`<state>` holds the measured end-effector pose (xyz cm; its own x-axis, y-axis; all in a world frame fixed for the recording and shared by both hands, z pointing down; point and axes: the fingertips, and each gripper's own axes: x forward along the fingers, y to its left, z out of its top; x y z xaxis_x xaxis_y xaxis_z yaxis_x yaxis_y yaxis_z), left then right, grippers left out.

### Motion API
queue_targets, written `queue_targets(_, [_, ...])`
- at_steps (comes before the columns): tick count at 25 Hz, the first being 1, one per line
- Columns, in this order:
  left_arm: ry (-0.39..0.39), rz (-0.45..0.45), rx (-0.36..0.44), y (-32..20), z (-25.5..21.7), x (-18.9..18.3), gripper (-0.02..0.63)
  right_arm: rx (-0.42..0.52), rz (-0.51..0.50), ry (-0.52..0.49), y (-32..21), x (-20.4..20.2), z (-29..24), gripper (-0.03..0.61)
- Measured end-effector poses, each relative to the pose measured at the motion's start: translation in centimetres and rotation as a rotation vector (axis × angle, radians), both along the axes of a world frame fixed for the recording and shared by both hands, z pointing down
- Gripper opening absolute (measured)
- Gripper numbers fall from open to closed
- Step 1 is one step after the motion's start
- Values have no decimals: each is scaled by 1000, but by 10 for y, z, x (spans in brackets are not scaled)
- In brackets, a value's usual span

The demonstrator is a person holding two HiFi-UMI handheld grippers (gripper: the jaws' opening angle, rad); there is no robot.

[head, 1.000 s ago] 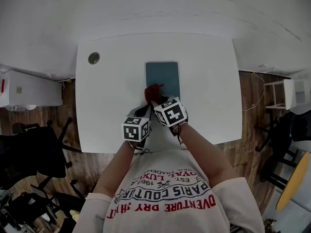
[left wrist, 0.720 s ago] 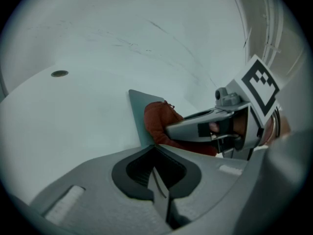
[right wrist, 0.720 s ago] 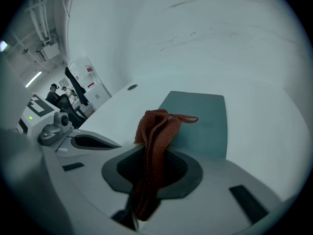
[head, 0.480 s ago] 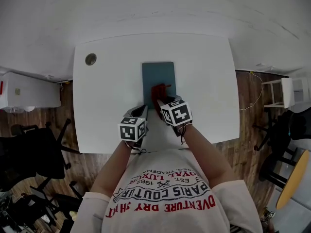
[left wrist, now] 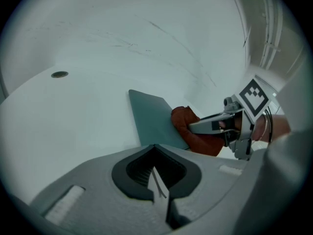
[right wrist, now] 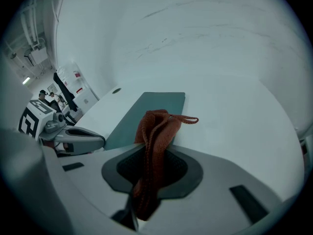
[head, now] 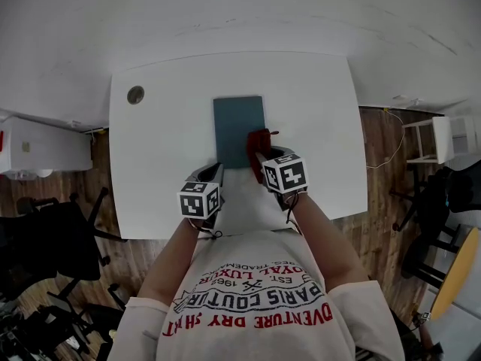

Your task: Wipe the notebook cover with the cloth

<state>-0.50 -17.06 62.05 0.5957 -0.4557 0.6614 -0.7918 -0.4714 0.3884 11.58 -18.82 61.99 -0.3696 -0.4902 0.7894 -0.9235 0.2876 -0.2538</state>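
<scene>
A teal notebook lies flat on the white table, also seen in the left gripper view as the notebook and in the right gripper view as the notebook. My right gripper is shut on a rust-red cloth, which rests on the notebook's near right edge. The cloth hangs bunched between the right jaws. My left gripper is shut with nothing in it, at the notebook's near left corner. From the left gripper view the cloth shows beside the right gripper.
A round grommet hole sits at the table's far left corner. A white cabinet stands left of the table, dark office chairs lower left, a white stool and a yellow round table on the right.
My right gripper has dragged the cloth rightward across the notebook's near part, from its left side to its right edge. The left gripper has stayed near the near left corner.
</scene>
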Motion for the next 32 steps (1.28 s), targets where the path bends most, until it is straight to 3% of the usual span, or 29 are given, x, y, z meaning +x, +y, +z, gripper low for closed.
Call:
queue_targets(9, [0, 2, 0, 0, -1, 1, 9, -7, 84, 20, 8, 37, 1, 85])
queue_targets(14, [2, 1, -3, 0, 0, 0, 9, -36, 147, 86, 17, 65, 9, 77])
queue_targets(23, [14, 48, -27, -1, -1, 2, 9, 38, 168, 23, 23, 66, -14, 77])
queue_targets(26, [-2, 50, 21, -3, -8, 4, 9, 68, 148, 13, 22, 56, -22, 77])
queue_targets(32, [36, 31, 196, -15, -66, 7, 9, 167, 121, -26, 14, 32, -57, 77])
